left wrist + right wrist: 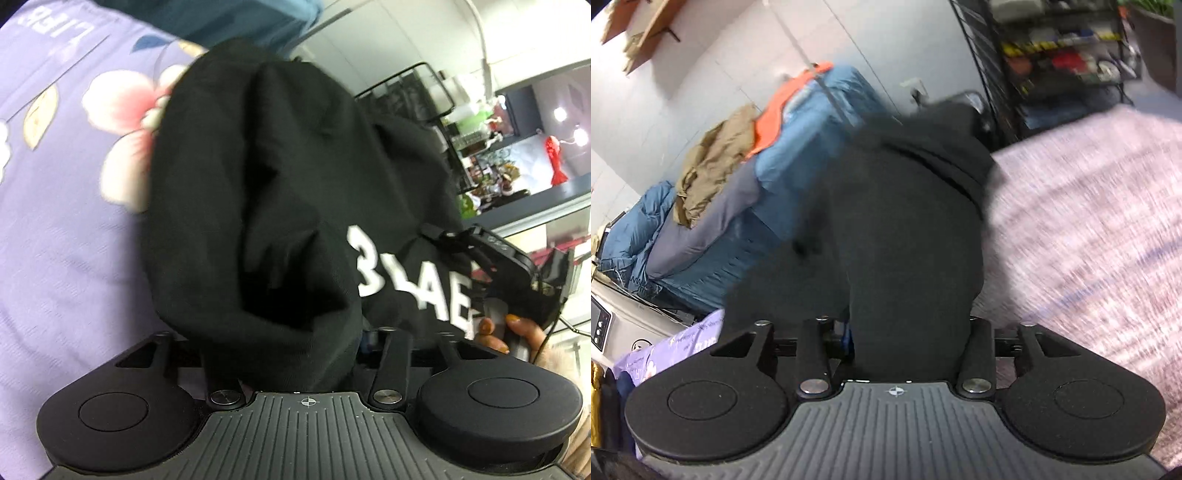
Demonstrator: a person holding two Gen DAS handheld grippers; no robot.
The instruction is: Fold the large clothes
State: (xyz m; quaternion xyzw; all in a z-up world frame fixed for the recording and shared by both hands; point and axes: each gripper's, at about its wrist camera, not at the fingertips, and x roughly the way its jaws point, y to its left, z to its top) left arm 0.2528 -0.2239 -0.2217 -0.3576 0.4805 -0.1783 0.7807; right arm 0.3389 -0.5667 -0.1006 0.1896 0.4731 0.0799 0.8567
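Looks like the lift-and-spread stage to me; both tools have the black sweatshirt [266, 206] hoisted in the air above the purple floral sheet [62, 221], nothing laid flat yet; left gripper [291, 332] is clamped on a bunched wad of the cloth, white lettering hanging off to the side; right gripper [908, 332] is clenched on another handful, with the fabric draping forward and hiding the fingertips; next move is probably pulling the two grips apart so it opens, then lowering it flat onto the sheet before any fold.
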